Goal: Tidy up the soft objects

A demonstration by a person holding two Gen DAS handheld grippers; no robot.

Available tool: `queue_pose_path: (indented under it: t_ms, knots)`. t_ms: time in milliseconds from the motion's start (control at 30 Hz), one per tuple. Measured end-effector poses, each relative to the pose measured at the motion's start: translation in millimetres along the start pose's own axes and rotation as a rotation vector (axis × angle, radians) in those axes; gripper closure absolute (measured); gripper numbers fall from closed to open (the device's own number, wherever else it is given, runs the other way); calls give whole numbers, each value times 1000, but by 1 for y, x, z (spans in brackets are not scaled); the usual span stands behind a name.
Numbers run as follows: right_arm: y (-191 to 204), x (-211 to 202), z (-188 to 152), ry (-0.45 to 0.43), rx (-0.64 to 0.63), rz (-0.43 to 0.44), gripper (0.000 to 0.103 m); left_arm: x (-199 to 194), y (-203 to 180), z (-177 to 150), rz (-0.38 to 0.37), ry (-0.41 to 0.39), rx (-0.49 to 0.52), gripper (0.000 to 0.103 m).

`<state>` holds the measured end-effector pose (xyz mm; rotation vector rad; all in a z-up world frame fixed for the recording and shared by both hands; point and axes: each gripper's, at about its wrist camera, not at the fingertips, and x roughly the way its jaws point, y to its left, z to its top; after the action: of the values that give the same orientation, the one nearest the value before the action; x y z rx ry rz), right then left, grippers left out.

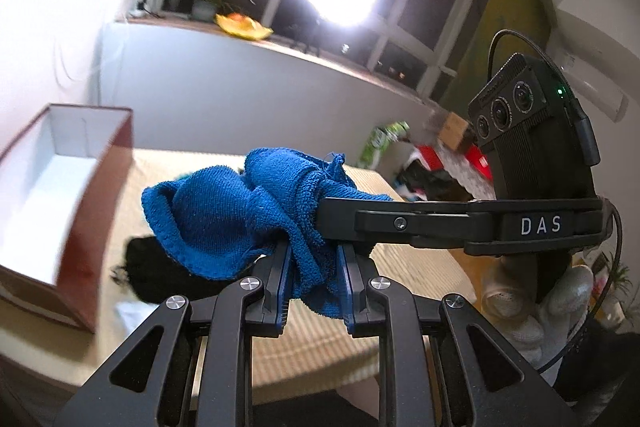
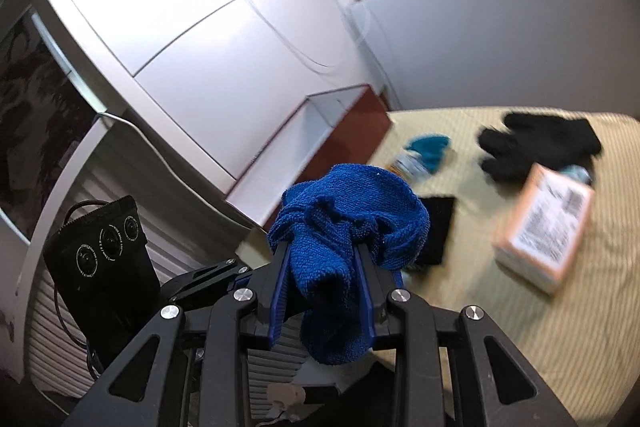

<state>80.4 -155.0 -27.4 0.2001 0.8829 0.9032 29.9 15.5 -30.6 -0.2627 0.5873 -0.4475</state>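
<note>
Both grippers, left gripper (image 1: 312,267) and right gripper (image 2: 320,275), were clamped on one blue towel (image 1: 240,203), so uneven pulling could slip it free.

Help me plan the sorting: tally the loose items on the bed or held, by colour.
Blue: 1, the blue cloth, pinched by both grippers
Teal: 1, the teal item
Black: 2, the black glove and black flat piece
Tan: 1, the labelled parcel
Total: 5
</note>
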Motion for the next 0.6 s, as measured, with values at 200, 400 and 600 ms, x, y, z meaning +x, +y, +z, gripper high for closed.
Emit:
queue_pose_path:
  t_ms: [200, 400, 600]
  knots:
    - [32, 27, 25, 3, -61, 38, 76, -22, 27, 16, 67, -55, -1, 85]
    - [62, 56, 55, 6, -115, 75, 76, -43, 58, 37, 132, -113, -13, 85]
    - [85, 88, 84, 14, -170, 99, 76, -56, 90, 53, 204, -158, -33, 85]
